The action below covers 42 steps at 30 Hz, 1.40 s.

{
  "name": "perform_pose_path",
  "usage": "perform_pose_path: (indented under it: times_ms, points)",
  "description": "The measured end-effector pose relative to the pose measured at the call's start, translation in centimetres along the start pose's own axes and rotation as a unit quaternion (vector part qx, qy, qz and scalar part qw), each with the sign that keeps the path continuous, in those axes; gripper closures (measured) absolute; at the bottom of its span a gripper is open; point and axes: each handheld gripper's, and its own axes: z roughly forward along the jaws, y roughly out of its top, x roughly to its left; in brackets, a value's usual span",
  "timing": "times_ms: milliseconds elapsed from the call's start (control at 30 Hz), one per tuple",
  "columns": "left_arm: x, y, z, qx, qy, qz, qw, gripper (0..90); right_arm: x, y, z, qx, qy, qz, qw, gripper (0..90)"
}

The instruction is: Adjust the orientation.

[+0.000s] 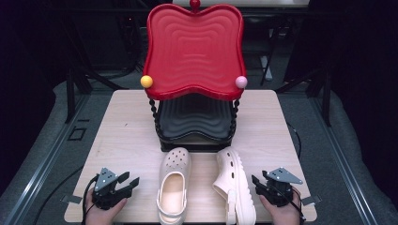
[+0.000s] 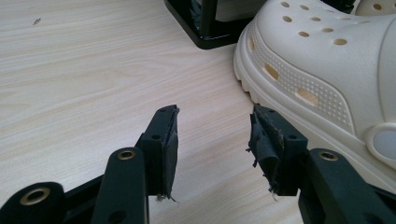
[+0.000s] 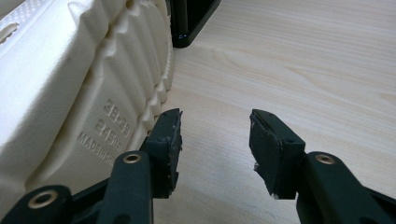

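Two cream foam clogs lie at the near edge of a pale wood-grain table (image 1: 122, 126). The upright clog (image 1: 173, 187), at 6 o'clock, shows a perforated toe and an empty footbed. The tipped clog (image 1: 234, 185), just to its 3 o'clock, rests on its side, its ridged sole bearing moulded lettering. At 12 o'clock stands a two-tier rack: a glossy red tray (image 1: 195, 49) with rippled contours, empty, above a black tray (image 1: 195, 117) on beaded posts. The left gripper (image 1: 126, 183), at 9 o'clock of the upright clog, has jaws spread wide, holding nothing. The right gripper (image 1: 257, 183), beside the tipped clog's sole, likewise gapes empty.
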Motion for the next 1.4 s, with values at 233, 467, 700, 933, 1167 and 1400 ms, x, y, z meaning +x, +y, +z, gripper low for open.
perform_pose_path:
  times_ms: [233,467,700,933,1167,1400]
  points:
    - [0.1,0.0,0.1,0.003,-0.001,-0.004,1.0,51.7,-0.3,-0.1,0.3,-0.007,0.0,0.012,0.9999,52.9]
    - [-0.2,0.0,-0.3,-0.001,-0.003,0.002,1.0,51.6,-0.2,0.0,-0.1,-0.021,-0.009,0.013,0.9997,52.5]
    - [-0.7,0.2,-0.4,-0.002,-0.01,0.002,0.9999,51.4,-0.4,0.0,-0.3,-0.019,-0.006,0.02,0.9996,52.3]
    - [-1.4,0.4,-0.5,-0.005,-0.023,0.003,0.9997,51.5,-0.5,-0.1,-0.3,-0.016,-0.004,0.026,0.9995,52.2]
    - [-3.7,1.1,-1.1,-0.02,-0.051,0.011,0.9985,50.8,-0.5,0.0,-0.4,-0.028,-0.008,0.03,0.9991,52.2]
    - [-5.5,1.7,-1.3,-0.027,-0.072,0.021,0.9968,50.9,-0.7,0.0,-0.6,-0.026,-0.006,0.039,0.9989,52.2]
